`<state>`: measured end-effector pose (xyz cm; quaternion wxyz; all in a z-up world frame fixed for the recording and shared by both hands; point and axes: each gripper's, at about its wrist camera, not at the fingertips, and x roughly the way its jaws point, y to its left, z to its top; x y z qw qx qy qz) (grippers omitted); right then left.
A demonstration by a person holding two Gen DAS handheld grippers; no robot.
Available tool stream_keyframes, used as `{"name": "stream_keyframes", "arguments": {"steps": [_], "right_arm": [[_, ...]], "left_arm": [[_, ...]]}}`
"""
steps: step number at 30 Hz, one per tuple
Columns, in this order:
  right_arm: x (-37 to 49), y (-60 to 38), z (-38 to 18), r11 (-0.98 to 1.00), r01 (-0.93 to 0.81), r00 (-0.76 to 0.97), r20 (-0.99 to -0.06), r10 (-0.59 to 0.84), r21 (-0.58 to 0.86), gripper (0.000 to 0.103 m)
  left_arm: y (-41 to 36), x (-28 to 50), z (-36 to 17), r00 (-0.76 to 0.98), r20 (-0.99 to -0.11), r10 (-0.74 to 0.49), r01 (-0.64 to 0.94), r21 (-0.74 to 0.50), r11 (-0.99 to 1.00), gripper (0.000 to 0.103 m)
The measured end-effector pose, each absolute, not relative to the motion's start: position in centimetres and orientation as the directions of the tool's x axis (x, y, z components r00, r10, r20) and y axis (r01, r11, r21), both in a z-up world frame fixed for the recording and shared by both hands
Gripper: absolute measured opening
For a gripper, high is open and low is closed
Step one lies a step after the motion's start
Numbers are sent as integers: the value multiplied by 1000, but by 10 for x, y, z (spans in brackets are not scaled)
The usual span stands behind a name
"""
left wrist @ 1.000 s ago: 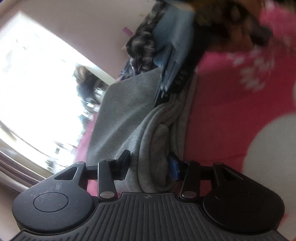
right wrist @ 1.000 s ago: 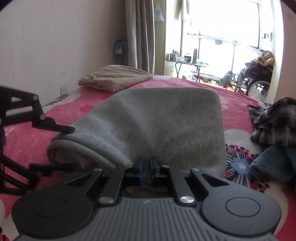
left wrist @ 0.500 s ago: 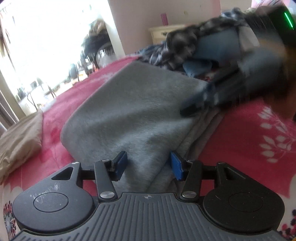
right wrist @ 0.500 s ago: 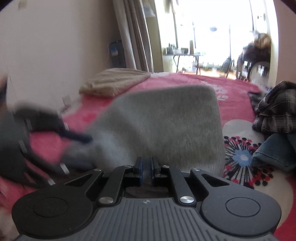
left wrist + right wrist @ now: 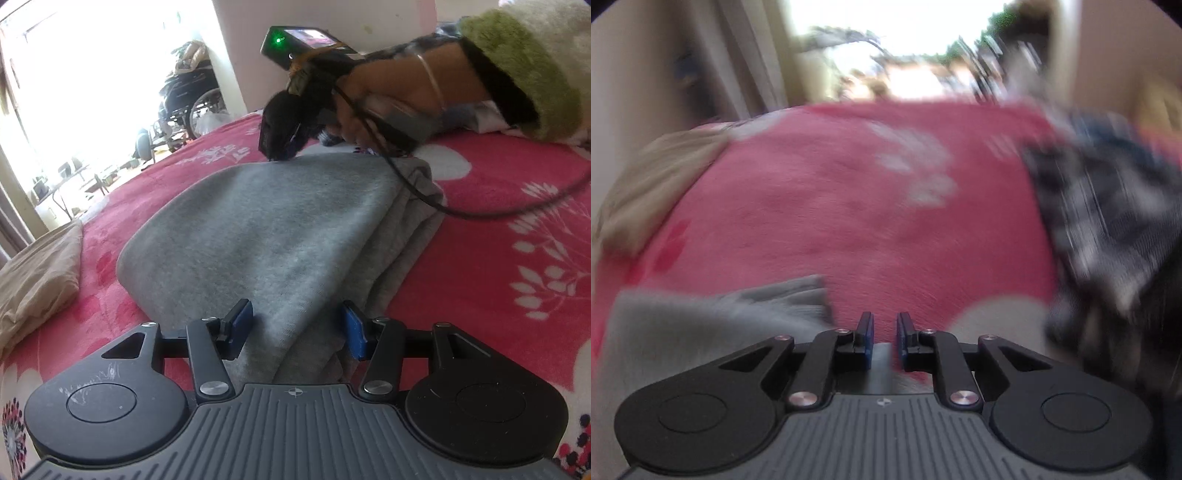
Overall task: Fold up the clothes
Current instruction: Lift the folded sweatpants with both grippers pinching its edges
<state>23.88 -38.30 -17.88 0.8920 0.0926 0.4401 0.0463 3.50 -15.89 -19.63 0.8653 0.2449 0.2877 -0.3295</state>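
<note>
Between the blue pads of my left claw [image 5: 297, 328] lies the near corner of the folded grey sweatshirt [image 5: 280, 221]. The jaws stand well apart and have just been opening; the cloth sits in the gap, and the pads do not look pressed on it, so I log this claw as released. I judge the corner was let go so the fold stays flat on the bed [image 5: 498, 258].

Right claw [image 5: 884, 341]: jaws a narrow slot apart, just been opening, nothing between them. Its view is badly smeared; the sweatshirt's grey edge [image 5: 713, 325] shows at lower left, beside the claw rather than in it. From the left wrist view, the right claw [image 5: 275, 138] has its tip at the sweatshirt's far edge; contact not certain.

Sweatshirt lies folded in the middle of the pink flowered bed, with loose layers bunched along its right side. My judgement: fold nearly done, that edge needs tidying.

Further out: a beige folded piece [image 5: 37, 269] at left, probably set aside as finished; a checked garment [image 5: 1108, 221] at right, likely waiting.

No readable writing or brand marks anywhere.
</note>
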Motion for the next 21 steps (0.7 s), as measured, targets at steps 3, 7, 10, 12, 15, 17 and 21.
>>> {"name": "stream_keyframes", "arguments": {"steps": [3,7,10,12,15,17,21], "right_arm": [[218,-415,-162,930,50,657,-714,244,363,18],[171,-444,-135,878,3,706,-623,337,479,38],[143,-456,-142,819,-31,684,-585,436,574,49],[133,-465,-154,760,-38,652,-560,511,649,65],[135,-469,-180,705,5,572,-580,580,710,73],[137,-470,-196,673,39,512,-593,621,738,73],[138,-472,-210,618,35,447,-565,694,786,76]], "left_arm": [[-149,47,-180,576,-684,-446,700,133,701,54],[-116,68,-152,519,-683,-514,616,-117,779,66],[-95,90,-150,485,-693,-534,521,-261,813,73],[-83,106,-155,463,-706,-536,447,-336,829,74],[-71,131,-183,378,-741,-554,327,-453,829,74],[-67,138,-199,326,-742,-586,271,-520,810,74],[-65,145,-219,281,-709,-647,239,-601,763,74]]}}
